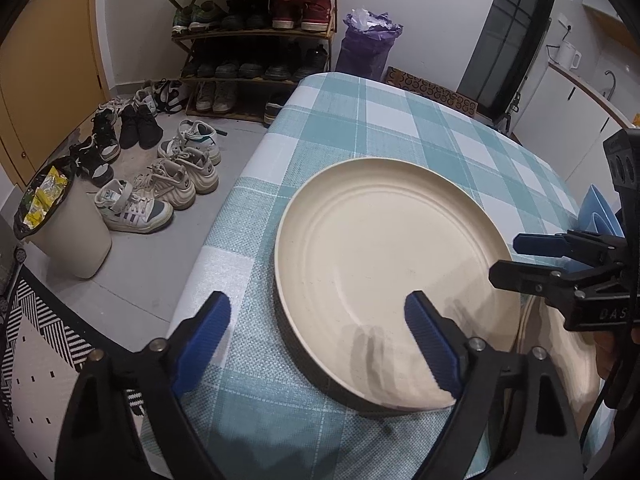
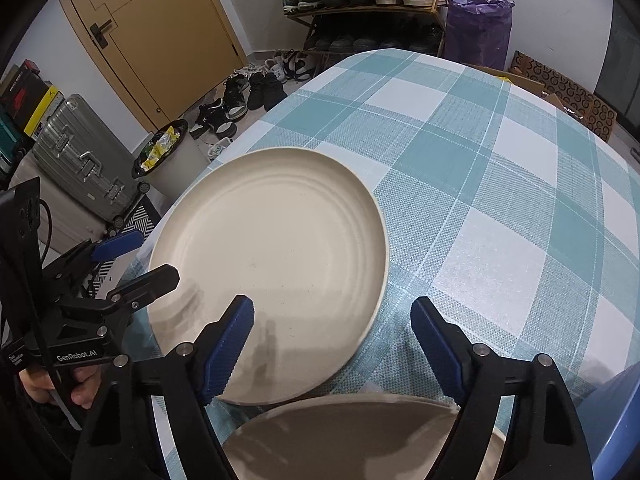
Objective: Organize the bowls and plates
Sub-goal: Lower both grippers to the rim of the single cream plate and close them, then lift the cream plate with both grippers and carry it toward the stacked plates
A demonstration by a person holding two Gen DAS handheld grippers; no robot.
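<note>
A large cream plate [image 1: 384, 280] lies flat on the teal-and-white checked tablecloth [image 1: 360, 120]; it also shows in the right wrist view [image 2: 272, 264]. My left gripper [image 1: 318, 316] is open, its fingers straddling the plate's near left rim, empty. My right gripper [image 2: 332, 320] is open over the plate's near right rim, empty. The right gripper also shows from the side in the left wrist view [image 1: 508, 256], and the left gripper in the right wrist view [image 2: 156, 256]. A second cream dish [image 2: 360, 436] sits close below my right gripper. A blue dish [image 1: 596, 210] shows at the right edge.
The table's left edge [image 1: 224, 216] drops to a floor with several shoes [image 1: 160, 184], a shoe rack [image 1: 256, 32] and a white bin [image 1: 68, 232]. A silver suitcase [image 2: 80, 160] and a purple bag [image 2: 478, 20] stand beyond the table [image 2: 500, 180].
</note>
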